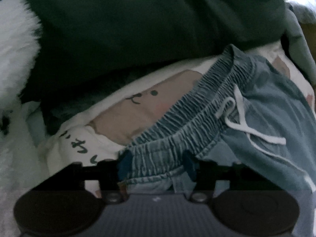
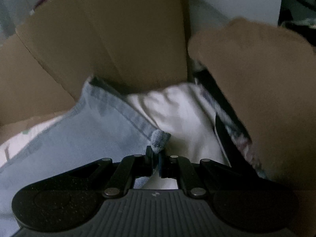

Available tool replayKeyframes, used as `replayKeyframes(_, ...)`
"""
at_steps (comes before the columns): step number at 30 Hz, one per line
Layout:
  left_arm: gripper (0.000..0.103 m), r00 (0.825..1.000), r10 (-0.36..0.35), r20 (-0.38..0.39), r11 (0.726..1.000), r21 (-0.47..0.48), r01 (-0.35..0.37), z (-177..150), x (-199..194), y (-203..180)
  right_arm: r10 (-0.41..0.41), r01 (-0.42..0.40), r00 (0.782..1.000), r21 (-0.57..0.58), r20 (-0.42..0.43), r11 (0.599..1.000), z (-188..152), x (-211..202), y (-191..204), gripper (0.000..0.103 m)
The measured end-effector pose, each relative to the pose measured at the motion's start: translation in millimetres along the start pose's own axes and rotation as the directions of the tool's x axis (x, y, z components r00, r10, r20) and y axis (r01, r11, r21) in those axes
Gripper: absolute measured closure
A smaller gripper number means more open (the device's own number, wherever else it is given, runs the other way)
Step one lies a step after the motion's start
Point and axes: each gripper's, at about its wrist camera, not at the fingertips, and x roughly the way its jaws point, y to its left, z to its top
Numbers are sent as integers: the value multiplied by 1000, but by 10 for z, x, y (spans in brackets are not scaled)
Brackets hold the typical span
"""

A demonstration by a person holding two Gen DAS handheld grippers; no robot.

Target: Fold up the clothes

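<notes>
Left wrist view, nearest to you: your left gripper (image 1: 157, 166) has its two blue-padded fingers (image 1: 124, 165) set wide, and the gathered elastic waistband (image 1: 199, 108) of the denim shorts (image 1: 276, 122) fills the gap between them. The pads touch the bunched fabric on either side, but whether they are truly pinching it or only straddling it you cannot tell from this angle. Just past the fingers the waistband runs up and to the right, with a white drawstring (image 1: 244, 124) knotted on the front of the shorts. Under and left of the waistband lies a white printed cloth (image 1: 138, 106) showing a tan cartoon face and dark handwritten characters. At the left edge sits a white fluffy item (image 1: 15, 45). Farthest away, a dark green fabric (image 1: 148, 19) covers the upper part of the view.

From the right wrist, your right gripper (image 2: 156, 157) has its fingers drawn nearly together on a small puckered nub of the denim shorts (image 2: 83, 138) at the hem edge, so it is clamped on them. The denim spreads away to the left of the fingers; beside it on the right lies a pale cream fabric (image 2: 177, 110), touching the hem seam. Beyond both stands a cardboard box (image 2: 110, 39) with open brown flaps, a further flap (image 2: 256, 69) rising at the right.
</notes>
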Motion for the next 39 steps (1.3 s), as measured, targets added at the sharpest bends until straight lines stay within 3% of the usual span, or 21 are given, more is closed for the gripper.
replayKeyframes(3,50,1000,10,-4,1000,-8,-10,-13,-59,14,-20,20,1000,-12,23,1000,38,-33,51,100)
replayKeyframes(8,48,1000,15,-4,998,-59,-15,-117,-181,97,-41,42,998,-27,40,999,51,-19,86,100)
replayKeyframes(10,43,1000,-7,-9,996,-86,6,-194,-154,150,-50,52,998,-42,45,998,43,-28,118,100)
replayKeyframes(15,43,996,-92,-5,982,-167,90,-373,-10,288,-56,57,998,-41,16,998,29,28,106,100)
replayKeyframes(17,46,994,-113,8,976,-185,113,-399,32,308,-51,52,999,-54,17,997,21,21,111,99)
replayKeyframes(18,52,993,-114,15,976,-188,115,-405,44,311,-49,50,999,-59,14,997,18,15,110,99)
replayKeyframes(20,80,996,-83,21,978,-188,86,-391,25,326,-48,48,999,-63,11,997,17,-3,112,99)
replayKeyframes(22,92,997,-70,40,975,-207,77,-375,-36,374,-48,49,999,-66,16,997,25,-36,130,99)
replayKeyframes(28,97,990,30,135,989,-149,-10,-170,-386,301,-48,50,998,-69,28,996,49,-158,176,99)
replayKeyframes(33,97,994,59,89,993,-106,-49,-1,-393,315,-47,49,999,-73,25,996,68,-254,189,99)
replayKeyframes(39,96,994,108,2,989,-100,-107,-123,-148,342,-82,82,997,-89,0,993,-39,-159,143,99)
